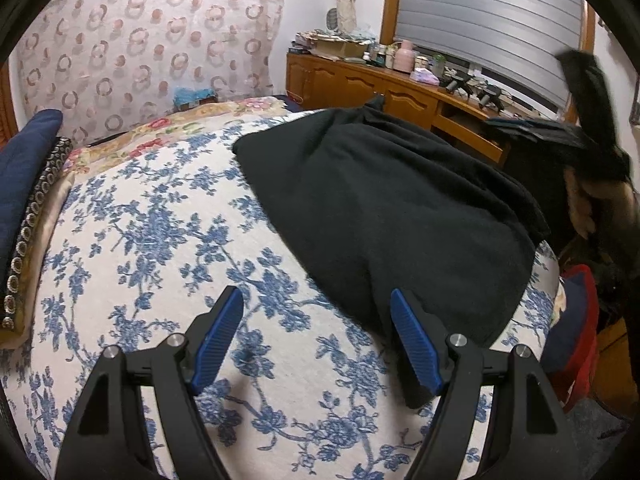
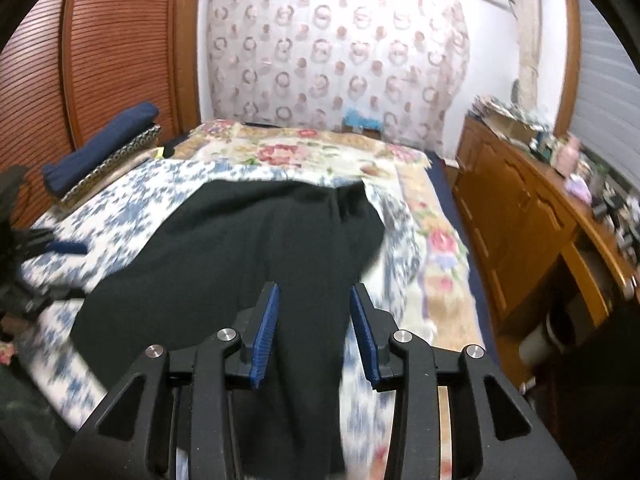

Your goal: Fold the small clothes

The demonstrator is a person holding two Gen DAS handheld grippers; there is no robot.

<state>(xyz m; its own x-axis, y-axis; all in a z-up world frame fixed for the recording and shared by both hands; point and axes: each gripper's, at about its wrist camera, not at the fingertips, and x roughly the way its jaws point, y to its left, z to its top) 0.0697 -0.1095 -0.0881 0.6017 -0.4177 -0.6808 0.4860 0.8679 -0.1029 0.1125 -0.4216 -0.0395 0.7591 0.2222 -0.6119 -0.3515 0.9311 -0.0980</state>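
Both grippers gape empty: left gripper [image 1: 316, 308] at the black knit garment's [image 1: 384, 208] six o'clock hem, right gripper [image 2: 314, 300] over loose cloth that may bunch or slide along the floral bedspread [image 1: 160, 240].

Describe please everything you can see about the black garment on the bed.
The black garment is dark, soft, towel-like cloth with no print. It lies spread and partly folded on the blue-flowered bedcover, with soft creases near its far end. The left gripper is open, one finger over its near edge. The right gripper is open above it, not pinching it.
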